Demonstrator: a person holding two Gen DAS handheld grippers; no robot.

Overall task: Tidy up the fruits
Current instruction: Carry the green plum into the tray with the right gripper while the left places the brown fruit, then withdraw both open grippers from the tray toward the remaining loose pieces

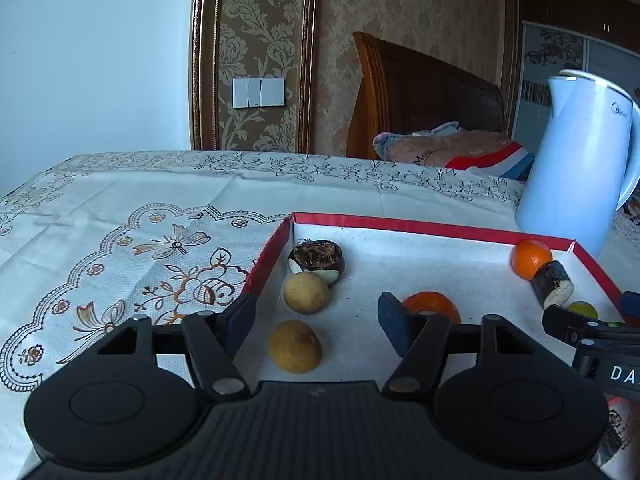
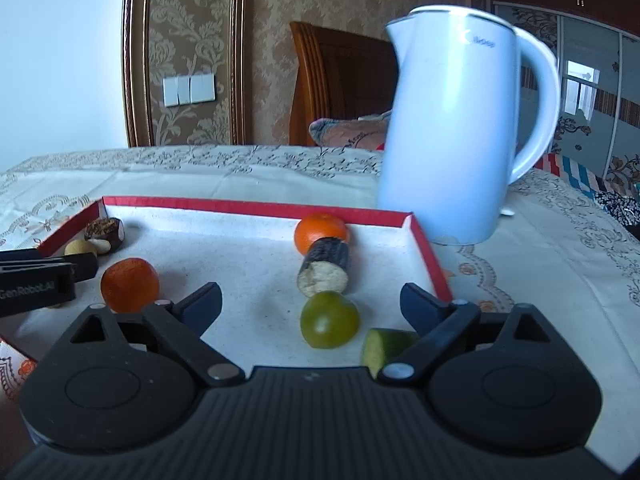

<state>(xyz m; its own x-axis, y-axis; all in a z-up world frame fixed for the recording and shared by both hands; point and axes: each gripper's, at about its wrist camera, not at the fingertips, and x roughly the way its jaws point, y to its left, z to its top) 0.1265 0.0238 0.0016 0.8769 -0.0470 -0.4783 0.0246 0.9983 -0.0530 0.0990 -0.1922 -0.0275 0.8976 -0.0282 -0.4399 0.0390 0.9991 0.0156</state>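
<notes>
A red-walled tray [image 1: 420, 227] [image 2: 256, 205] with a white liner holds the fruits. In the left wrist view, my left gripper [image 1: 316, 316] is open and empty over the tray's near left part, around two tan round fruits [image 1: 306, 292] [image 1: 295, 346]. A dark halved mangosteen [image 1: 318, 259] lies beyond them. An orange [image 1: 434, 304] sits behind its right finger. In the right wrist view, my right gripper [image 2: 310, 304] is open and empty around a green round fruit [image 2: 330, 320]. A dark sugarcane piece [image 2: 325, 266], an orange [image 2: 320, 230] and a cucumber piece [image 2: 384, 346] lie near it.
A white electric kettle [image 2: 456, 128] [image 1: 580, 160] stands on the patterned tablecloth [image 1: 120, 240] just beyond the tray's far right corner. A second orange [image 2: 129, 284] lies at the tray's left, next to the left gripper's body [image 2: 36, 280]. A wooden headboard and pillows are behind the table.
</notes>
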